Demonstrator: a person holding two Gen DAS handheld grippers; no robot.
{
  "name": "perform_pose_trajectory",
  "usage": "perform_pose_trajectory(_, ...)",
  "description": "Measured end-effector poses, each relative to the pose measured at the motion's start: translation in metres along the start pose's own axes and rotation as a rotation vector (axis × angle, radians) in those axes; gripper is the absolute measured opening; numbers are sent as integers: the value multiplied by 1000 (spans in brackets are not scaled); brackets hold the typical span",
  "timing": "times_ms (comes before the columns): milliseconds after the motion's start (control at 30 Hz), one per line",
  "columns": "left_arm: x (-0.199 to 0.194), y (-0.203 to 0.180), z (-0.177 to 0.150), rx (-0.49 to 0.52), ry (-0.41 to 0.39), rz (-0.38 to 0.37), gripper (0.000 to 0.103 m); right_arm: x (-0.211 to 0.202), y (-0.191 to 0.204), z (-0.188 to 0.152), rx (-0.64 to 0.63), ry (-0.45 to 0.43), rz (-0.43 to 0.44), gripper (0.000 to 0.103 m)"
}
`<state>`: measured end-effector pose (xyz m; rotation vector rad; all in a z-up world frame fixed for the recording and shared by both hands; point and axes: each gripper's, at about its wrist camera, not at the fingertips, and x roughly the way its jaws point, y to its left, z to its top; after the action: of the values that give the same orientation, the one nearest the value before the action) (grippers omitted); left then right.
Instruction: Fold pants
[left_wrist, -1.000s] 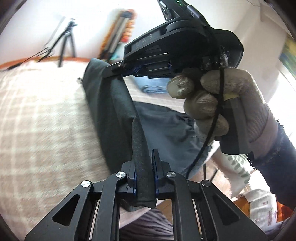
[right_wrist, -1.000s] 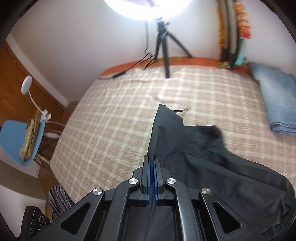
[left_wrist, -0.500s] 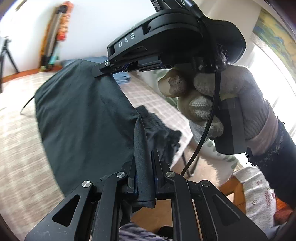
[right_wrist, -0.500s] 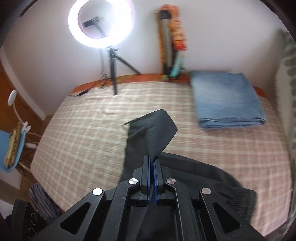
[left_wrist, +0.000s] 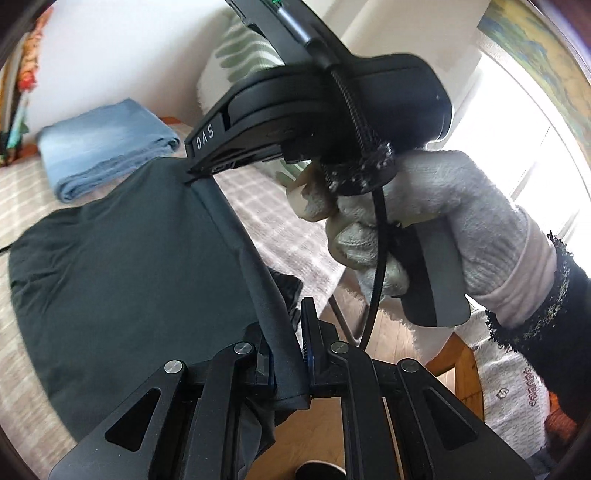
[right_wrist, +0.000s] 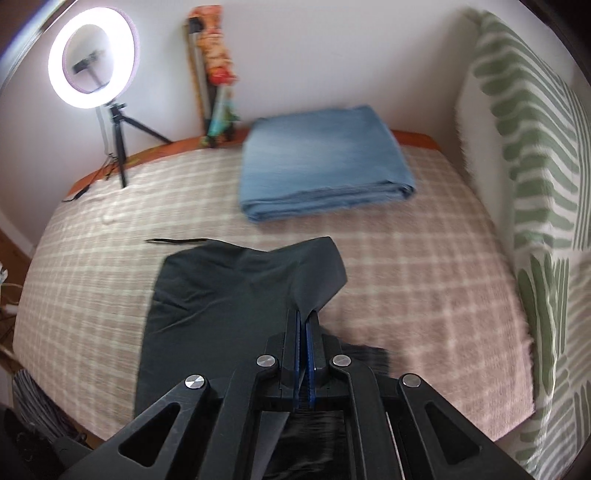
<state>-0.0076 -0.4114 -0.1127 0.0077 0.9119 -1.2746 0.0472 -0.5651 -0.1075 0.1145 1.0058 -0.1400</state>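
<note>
Since the earlier frame, the pants (right_wrist: 221, 306) have swung toward the folded blue cloth (right_wrist: 325, 173) and now lie spread on the bed (right_wrist: 424, 266). The left gripper (left_wrist: 286, 332) and the right gripper (right_wrist: 304, 332) are each closed on one hem edge stretched between them, with the body of the pants ahead and leftward.

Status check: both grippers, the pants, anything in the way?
Left gripper and right gripper both shut on dark grey pants, edge taut between them. Pants draped over checked bedspread. Folded blue denim beyond, apart.
</note>
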Motion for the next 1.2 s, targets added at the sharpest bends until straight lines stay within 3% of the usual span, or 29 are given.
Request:
perform_pose_trajectory(167, 19, 1, -5, -36, 52, -17, 10, 25, -27, -18, 43, 45, -8, 0)
perform_pose_trajectory(267, 23, -2, -11, -48, 99, -33, 19, 39, -34, -25, 48, 58, -15, 0)
perform_pose_trajectory(467, -15, -10, -30, -7, 103, -22, 23, 58, -41, -31, 28, 57, -48, 0)
perform_pose_trajectory(600, -61, 5, -44, -5, 58, 43, 23, 66, -50, -32, 33, 49, -78, 0)
perform_pose_trajectory(667, -77, 14, -50, 13, 28, 116, 23, 69, -57, -32, 51, 65, -60, 1)
perform_pose_trajectory(800, -87, 49, -59, -25, 22, 183, 23, 49, -64, -30, 71, 28, -28, 9)
perform_pose_trajectory(833, -86, 56, -62, -34, 23, 202, 23, 39, -62, -29, 64, 7, -24, 20)
perform_pose_trajectory(900, -83, 65, -69, -39, 29, 211, 23, 17, -52, -30, 26, -39, 3, 29)
perform_pose_trajectory(1200, -48, 58, -86, -40, 122, 178, 23, -26, -1, -36, -94, -66, 111, 36)
